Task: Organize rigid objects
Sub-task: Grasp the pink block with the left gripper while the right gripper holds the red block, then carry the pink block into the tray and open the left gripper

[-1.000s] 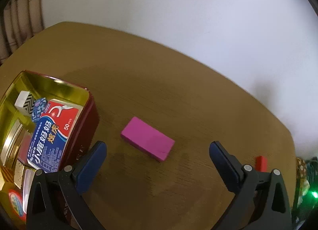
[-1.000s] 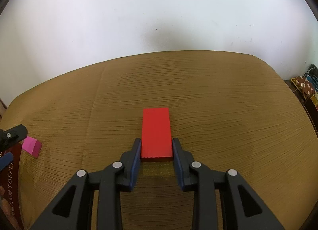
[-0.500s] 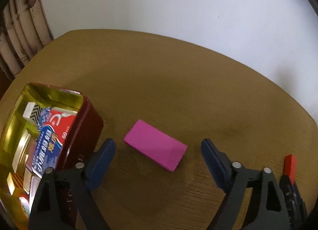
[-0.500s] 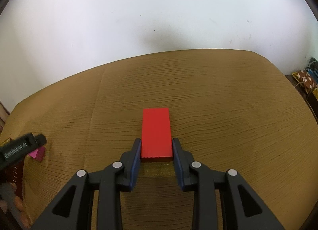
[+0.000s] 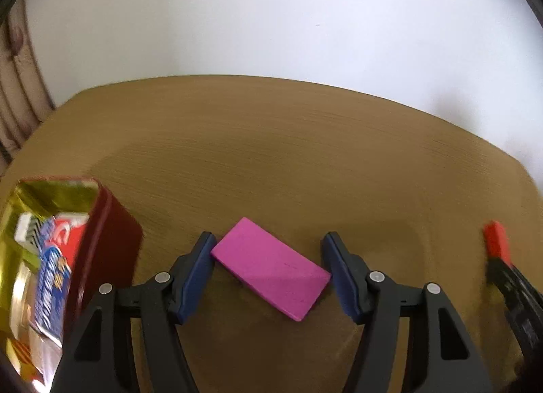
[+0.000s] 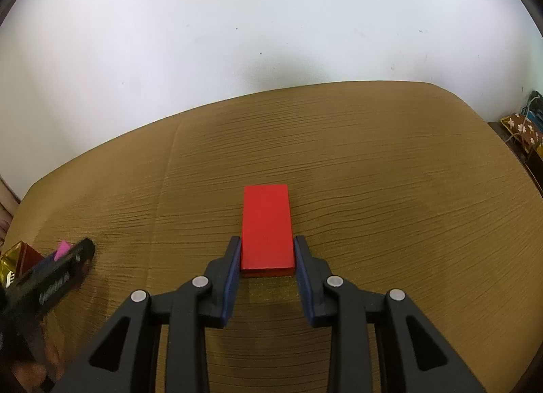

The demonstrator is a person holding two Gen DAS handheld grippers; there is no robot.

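A pink block [image 5: 271,271] lies flat and askew on the brown table [image 5: 305,155]. My left gripper [image 5: 268,240] straddles it and its jaws are closing; the block's two end corners sit right at the blue pads [image 5: 197,271], with no firm press visible. My right gripper [image 6: 267,240] is shut on the near end of a red block [image 6: 266,220], which juts forward over the table. In the left wrist view the red block [image 5: 495,245] shows at the far right. In the right wrist view the left gripper's finger [image 6: 57,274] hides most of the pink block [image 6: 63,249].
An open tin [image 5: 108,240], red outside and gold inside, stands just left of the left gripper and holds a toothpaste box [image 5: 54,257] with other small packs. A white wall rises behind the table. A curtain hangs at the far left.
The left gripper has come down and forward over the pink block, rolled level, and its jaws have narrowed around it. The right gripper and the red block have stayed put.
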